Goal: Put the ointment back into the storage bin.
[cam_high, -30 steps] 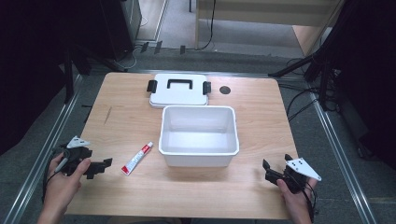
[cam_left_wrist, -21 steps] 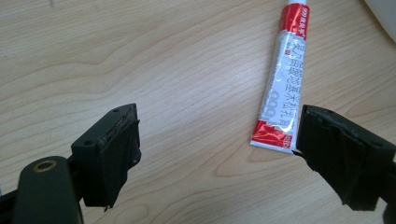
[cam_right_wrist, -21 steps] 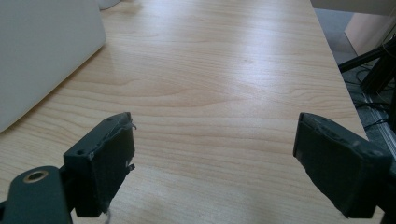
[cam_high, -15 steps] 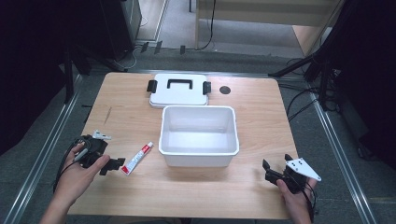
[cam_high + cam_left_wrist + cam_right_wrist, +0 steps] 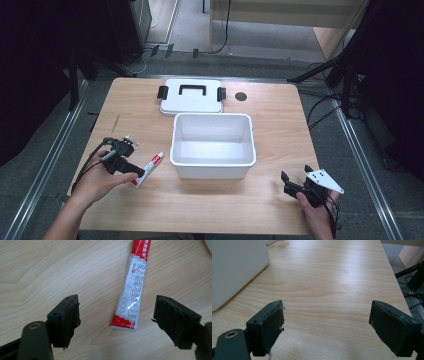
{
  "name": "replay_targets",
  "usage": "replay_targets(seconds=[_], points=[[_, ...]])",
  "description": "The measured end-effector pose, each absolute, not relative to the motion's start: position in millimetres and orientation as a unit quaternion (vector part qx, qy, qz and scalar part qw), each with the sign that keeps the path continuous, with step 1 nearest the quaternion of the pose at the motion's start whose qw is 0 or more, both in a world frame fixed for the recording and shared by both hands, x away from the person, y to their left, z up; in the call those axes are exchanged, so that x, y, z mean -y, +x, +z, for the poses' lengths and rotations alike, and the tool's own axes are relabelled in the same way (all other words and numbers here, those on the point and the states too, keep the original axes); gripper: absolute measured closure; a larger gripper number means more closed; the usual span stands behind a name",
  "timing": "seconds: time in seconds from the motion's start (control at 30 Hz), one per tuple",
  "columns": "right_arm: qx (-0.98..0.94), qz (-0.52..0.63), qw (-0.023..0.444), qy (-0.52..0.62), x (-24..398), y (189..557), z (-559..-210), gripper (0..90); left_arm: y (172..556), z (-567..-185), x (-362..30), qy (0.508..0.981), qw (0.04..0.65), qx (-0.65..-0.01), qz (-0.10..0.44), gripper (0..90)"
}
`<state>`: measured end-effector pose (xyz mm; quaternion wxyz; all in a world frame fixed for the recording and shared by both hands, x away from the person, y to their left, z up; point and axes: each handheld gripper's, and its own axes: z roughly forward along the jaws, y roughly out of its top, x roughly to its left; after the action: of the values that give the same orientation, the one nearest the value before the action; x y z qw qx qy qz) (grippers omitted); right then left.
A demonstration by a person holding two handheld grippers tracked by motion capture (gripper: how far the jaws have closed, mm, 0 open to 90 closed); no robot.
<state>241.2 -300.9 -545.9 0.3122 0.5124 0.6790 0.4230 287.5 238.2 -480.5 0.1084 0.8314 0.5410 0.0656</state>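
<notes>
The left tool is held over the red-and-silver tube, its jaws apart and just closing, nothing yet gripped. The tube is laid flat near the bench's left edge, beside the white bin. The flat crimped end could be missed and pushed aside if the pads are closed too high. The right tool is held wide and empty.

Even overhead light, soft shadows, dark surroundings.
</notes>
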Motion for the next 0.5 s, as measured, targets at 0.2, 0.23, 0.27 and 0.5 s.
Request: replay_targets(seconds=[0.2, 0.23, 0.27, 0.5], points=[[-0.678, 0.425, 0.310, 0.513, 301.4, 241.4, -546.0, 12.7, 298.1, -488.1, -219.9, 0.845, 0.094, -0.524, 0.047, 37.8], [-0.678, 0.425, 0.310, 0.513, 301.5, 241.4, -545.9, 12.7, 299.9, -489.2, -218.4, 0.847, 0.094, -0.522, 0.045, 41.3], [-0.678, 0.426, 0.309, 0.513, 301.8, 241.5, -546.0, 12.7, 303.7, -491.6, -216.3, 0.848, 0.090, -0.520, 0.042, 45.3], [-0.677, 0.427, 0.306, 0.515, 302.5, 241.7, -546.0, 12.7, 311.8, -498.6, -210.3, 0.855, 0.080, -0.512, 0.037, 54.6]])
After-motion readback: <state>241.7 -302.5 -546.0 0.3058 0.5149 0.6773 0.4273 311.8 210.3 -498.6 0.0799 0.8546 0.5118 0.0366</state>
